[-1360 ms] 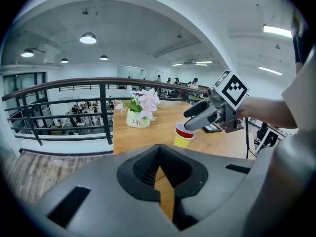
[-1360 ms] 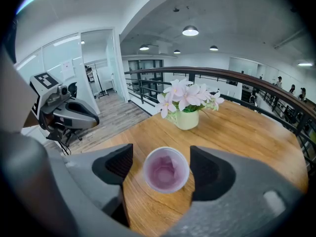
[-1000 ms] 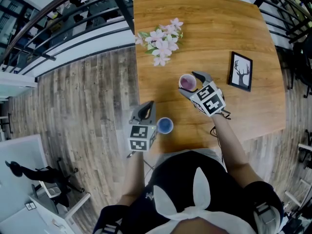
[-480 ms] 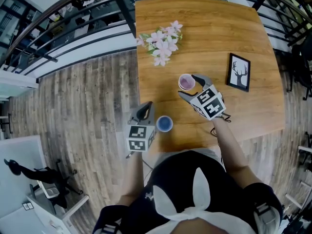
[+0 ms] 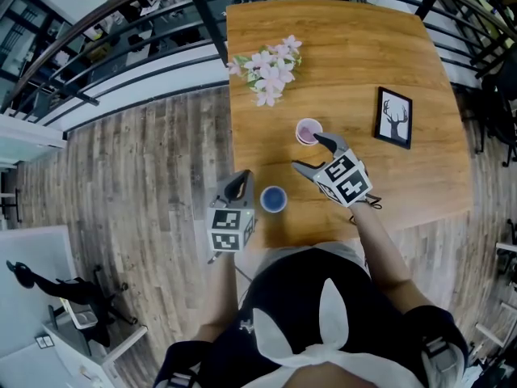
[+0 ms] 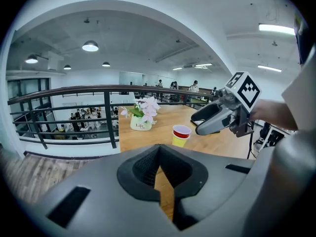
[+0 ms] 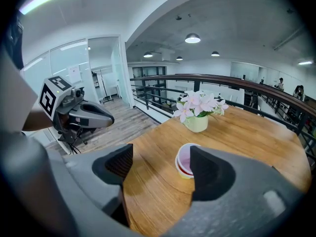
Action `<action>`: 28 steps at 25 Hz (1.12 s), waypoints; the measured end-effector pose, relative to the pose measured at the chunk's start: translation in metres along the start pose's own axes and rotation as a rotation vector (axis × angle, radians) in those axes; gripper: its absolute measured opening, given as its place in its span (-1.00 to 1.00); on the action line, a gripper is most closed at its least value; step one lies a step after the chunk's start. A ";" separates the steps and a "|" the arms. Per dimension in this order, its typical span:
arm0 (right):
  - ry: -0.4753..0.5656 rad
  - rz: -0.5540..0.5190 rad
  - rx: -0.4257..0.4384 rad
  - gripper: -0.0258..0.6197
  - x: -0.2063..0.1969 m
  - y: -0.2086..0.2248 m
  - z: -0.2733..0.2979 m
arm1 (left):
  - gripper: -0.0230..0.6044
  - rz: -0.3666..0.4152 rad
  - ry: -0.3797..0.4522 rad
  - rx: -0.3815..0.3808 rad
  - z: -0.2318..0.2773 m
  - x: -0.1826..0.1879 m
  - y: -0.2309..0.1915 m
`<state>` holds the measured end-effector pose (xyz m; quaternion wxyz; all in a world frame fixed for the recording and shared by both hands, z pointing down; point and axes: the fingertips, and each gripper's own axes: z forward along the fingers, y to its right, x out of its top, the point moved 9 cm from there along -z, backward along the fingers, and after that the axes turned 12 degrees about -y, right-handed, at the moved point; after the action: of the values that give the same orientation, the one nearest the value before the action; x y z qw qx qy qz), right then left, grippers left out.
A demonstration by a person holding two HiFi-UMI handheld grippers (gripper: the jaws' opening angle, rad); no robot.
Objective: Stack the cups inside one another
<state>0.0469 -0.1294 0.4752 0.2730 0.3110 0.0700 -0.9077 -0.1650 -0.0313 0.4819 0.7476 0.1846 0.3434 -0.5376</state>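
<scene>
Bright, even indoor light fell from round ceiling lamps (image 7: 192, 38); soft shadows lay on the counter (image 7: 148, 181); strong fisheye distortion curved every view's edges; both gripper views had black corners and soft foregrounds.

- In your right gripper view, the pink cup (image 7: 185, 162) sits partly behind one of the fingers (image 7: 212, 177), so its right side is hidden.
- In the head view, your own body covers the table's (image 5: 404, 63) near edge.
- The print on the vase (image 6: 140, 125) is too small to read properly in the left gripper view.
</scene>
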 end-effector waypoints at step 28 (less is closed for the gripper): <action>-0.087 -0.098 0.194 0.20 -0.031 -0.114 0.033 | -0.87 -0.056 -0.020 0.039 -0.048 -0.054 0.008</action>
<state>-0.0116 -0.0292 0.5158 0.1995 0.2927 -0.0148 -0.9350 -0.1830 0.0395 0.4863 0.7321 0.1841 0.3303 -0.5666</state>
